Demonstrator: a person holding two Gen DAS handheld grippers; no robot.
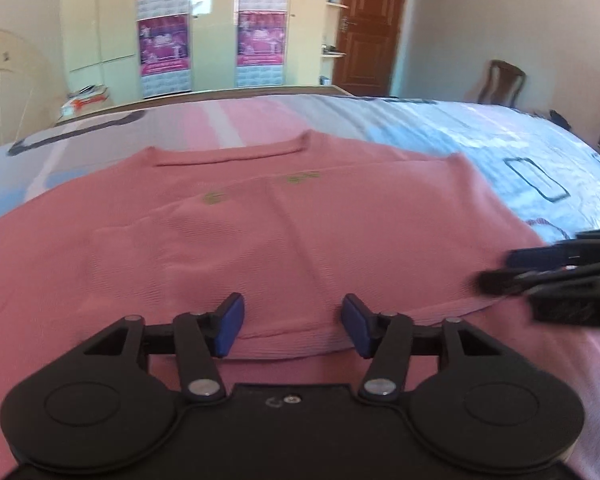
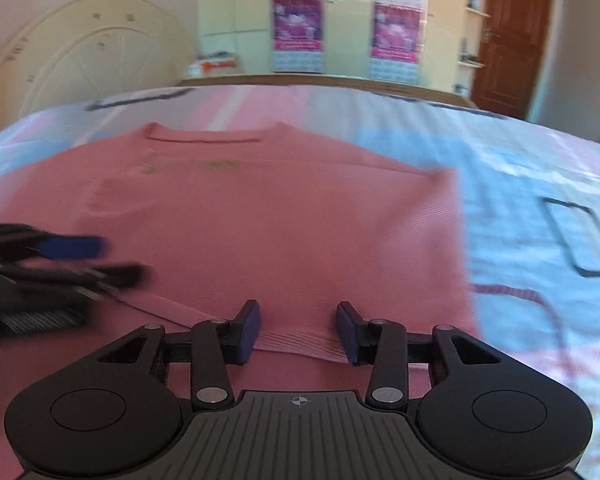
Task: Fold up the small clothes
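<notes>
Pink top point(image 1: 260, 232) lies flat on bed point(image 1: 480, 148), neck band toward far edge, hem toward near edge. Ribbed knit; small greenish marks on chest, blurred, can't read. Sides look folded in over the body: vertical crease down the middle, straight fold edge on its right side. Folded hem layer sits over more pink fabric at near edge.

Left tongs point(image 1: 292, 324): blue pads apart, released, nothing pinched. Hem edge shows in the gap betw. pads; contact w/ cloth can't tell. Tongs sit low over near part of top, pointing toward neck band.

Right tongs point(image 2: 298, 330): blue pads apart too, released, gap a bit narrower than left's. Ribbed hem visible betw. pads, not gripped. Sits over top's near right part.

The 2 tongs are side by side along the hem, apart from each other. Each shows in the other's view, motion-blurred: right tongs at right edge of left wrist view, left tongs at left edge of right wrist view.

Bed sheet: pale blue, pink and white patches w/ dark outlined rectangles. Beyond bed: cupboard point(image 2: 348, 16) w/ purple posters, brown door point(image 1: 370, 24), chair point(image 1: 500, 84) at far right.
</notes>
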